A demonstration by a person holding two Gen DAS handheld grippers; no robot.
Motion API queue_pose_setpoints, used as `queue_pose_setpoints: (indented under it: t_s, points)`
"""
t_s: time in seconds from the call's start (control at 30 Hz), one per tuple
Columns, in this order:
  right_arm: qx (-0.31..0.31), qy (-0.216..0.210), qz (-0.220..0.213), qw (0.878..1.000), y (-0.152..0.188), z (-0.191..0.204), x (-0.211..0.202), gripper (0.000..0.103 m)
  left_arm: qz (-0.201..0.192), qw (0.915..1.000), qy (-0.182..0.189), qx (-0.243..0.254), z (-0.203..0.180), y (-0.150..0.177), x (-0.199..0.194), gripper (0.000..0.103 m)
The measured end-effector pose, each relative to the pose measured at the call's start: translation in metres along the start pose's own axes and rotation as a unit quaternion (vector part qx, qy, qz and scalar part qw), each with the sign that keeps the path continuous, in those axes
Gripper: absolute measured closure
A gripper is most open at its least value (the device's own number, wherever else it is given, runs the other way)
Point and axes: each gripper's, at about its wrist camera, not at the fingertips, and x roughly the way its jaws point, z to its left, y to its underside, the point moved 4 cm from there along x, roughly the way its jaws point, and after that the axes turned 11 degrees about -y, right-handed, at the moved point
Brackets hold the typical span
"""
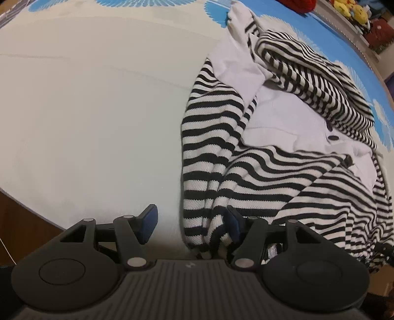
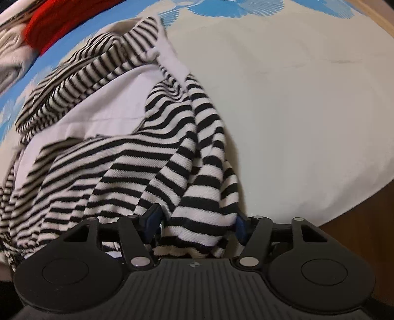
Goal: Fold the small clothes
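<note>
We see a bed [image 1: 86, 110] spread with a pale cream sheet, blue floral print along the top of the frame. A rumpled black-and-white striped garment [image 1: 258, 172] lies directly on it at right in the left wrist view. A red item [image 2: 56, 22] rests at upper left in the right wrist view.

Striped garment [image 1: 246, 157] — crumpled on bed

Blue-and-white floral sheet [image 1: 98, 98], red knit [image 2: 54, 22], yellow plush toys [image 1: 349, 8]
</note>
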Motion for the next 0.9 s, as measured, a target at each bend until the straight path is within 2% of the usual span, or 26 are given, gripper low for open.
queue_pose_setpoints:
  t_s: [0.07,0.13,0.2,0.23,0.3,0.33,0.37,0.43,0.5,0.6,0.67,0.7,0.77,0.9]
  points:
    - [-0.017,0.005,0.002,1.0,0.001,0.004,0.002,0.039,-0.005,0.9999,-0.004,0.01,-0.003,0.001,0.0,0.038]
    - [-0.028,0.005,-0.003,1.0,0.002,0.007,0.001,0.045,-0.009,0.9998,-0.007,0.018,-0.005,0.001,-0.001,0.038]
    - [-0.043,0.003,-0.008,0.999,0.001,0.012,-0.001,0.063,-0.015,0.9995,-0.011,0.025,-0.007,0.001,-0.003,0.039]
    - [-0.052,0.002,-0.01,0.999,0.001,0.014,-0.002,0.068,-0.018,0.9993,-0.014,0.03,-0.008,0.002,-0.004,0.04]
    - [-0.063,-0.003,-0.016,0.998,0.002,0.018,-0.005,0.084,-0.025,0.9987,-0.016,0.042,-0.012,0.003,-0.005,0.049]
    - [-0.067,-0.003,-0.02,0.998,0.002,0.019,-0.006,0.087,-0.027,0.9983,-0.013,0.051,-0.015,0.004,-0.007,0.065]
    - [-0.068,-0.004,-0.026,0.997,0.001,0.019,-0.009,0.092,-0.03,0.9979,-0.007,0.058,-0.018,0.005,-0.008,0.085]
    - [-0.064,-0.01,-0.035,0.997,-0.001,0.018,-0.013,0.094,-0.043,0.9965,-0.001,0.072,-0.023,0.006,-0.014,0.094]
    - [-0.057,-0.014,-0.039,0.997,-0.002,0.017,-0.015,0.094,-0.054,0.9955,-0.005,0.077,-0.025,0.007,-0.017,0.095]
    - [-0.042,-0.014,-0.029,0.999,-0.003,0.012,-0.012,0.091,-0.042,0.9975,0.003,0.057,-0.02,0.007,-0.014,0.093]
    - [-0.034,-0.011,-0.02,0.999,-0.001,0.01,-0.008,0.085,-0.03,0.9987,0.006,0.04,-0.016,0.005,-0.011,0.078]
    - [-0.035,-0.009,-0.016,0.999,0.0,0.011,-0.007,0.085,-0.023,0.9991,0.006,0.035,-0.014,0.006,-0.01,0.076]
    - [-0.042,-0.008,-0.011,0.999,0.0,0.013,-0.005,0.08,-0.018,0.9991,0.005,0.038,-0.014,0.005,-0.006,0.076]
    - [-0.051,-0.006,-0.007,0.999,0.002,0.015,-0.003,0.079,-0.023,0.9984,0.0,0.052,-0.019,0.006,-0.005,0.077]
